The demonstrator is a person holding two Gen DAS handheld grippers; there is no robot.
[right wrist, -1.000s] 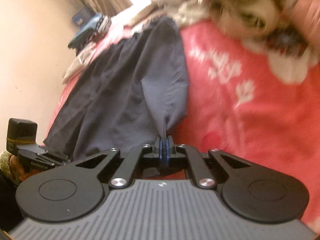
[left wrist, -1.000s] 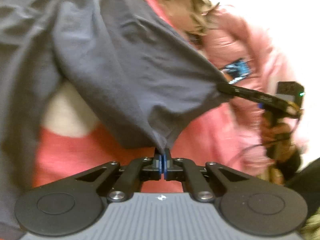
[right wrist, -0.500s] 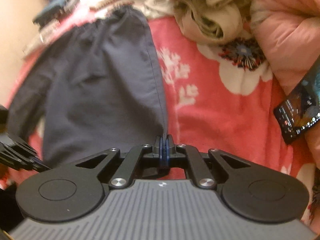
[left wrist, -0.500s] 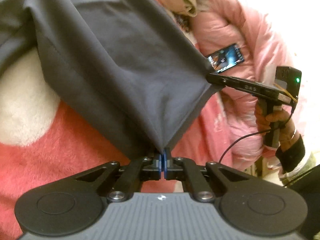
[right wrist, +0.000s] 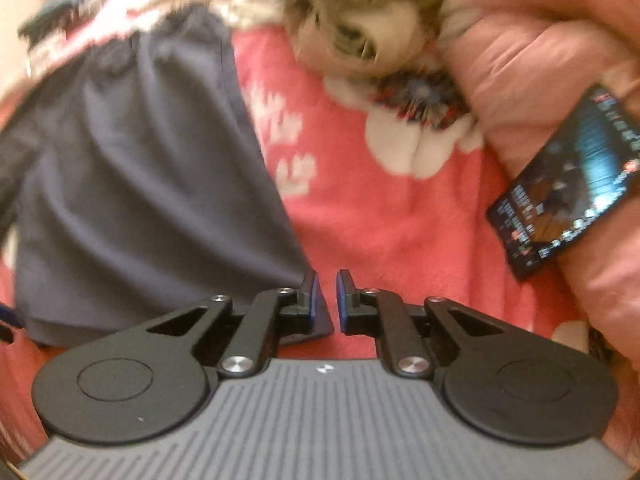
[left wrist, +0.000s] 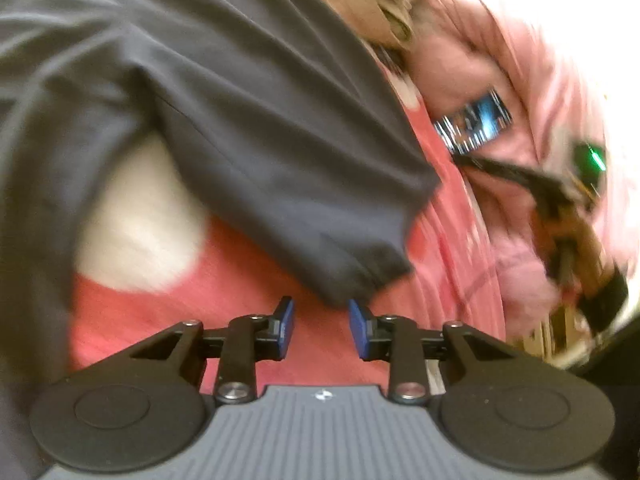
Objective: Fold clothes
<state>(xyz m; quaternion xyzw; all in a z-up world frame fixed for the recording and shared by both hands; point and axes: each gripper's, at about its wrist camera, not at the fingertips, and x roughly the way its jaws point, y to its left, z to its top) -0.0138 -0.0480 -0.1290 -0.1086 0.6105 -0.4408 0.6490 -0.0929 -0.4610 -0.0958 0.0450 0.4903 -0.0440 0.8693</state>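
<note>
A dark navy garment (left wrist: 248,128) lies on a red floral blanket (left wrist: 168,320). In the left wrist view its hem corner (left wrist: 360,276) rests just beyond my left gripper (left wrist: 320,326), whose jaws stand open and empty. In the right wrist view the same garment (right wrist: 140,200) lies flat at left, its near corner under my left finger. My right gripper (right wrist: 326,300) is open, with nothing between the pads. The right gripper also shows blurred in the left wrist view (left wrist: 492,168).
A lit phone (right wrist: 572,200) lies on the blanket at right, against a pink quilted jacket (right wrist: 540,64). A heap of beige clothes (right wrist: 360,20) sits at the far end. The phone also shows in the left wrist view (left wrist: 476,120).
Both grippers were shut on the navy garment's hem corners and have opened. The garment has dropped flat onto the blanket.
</note>
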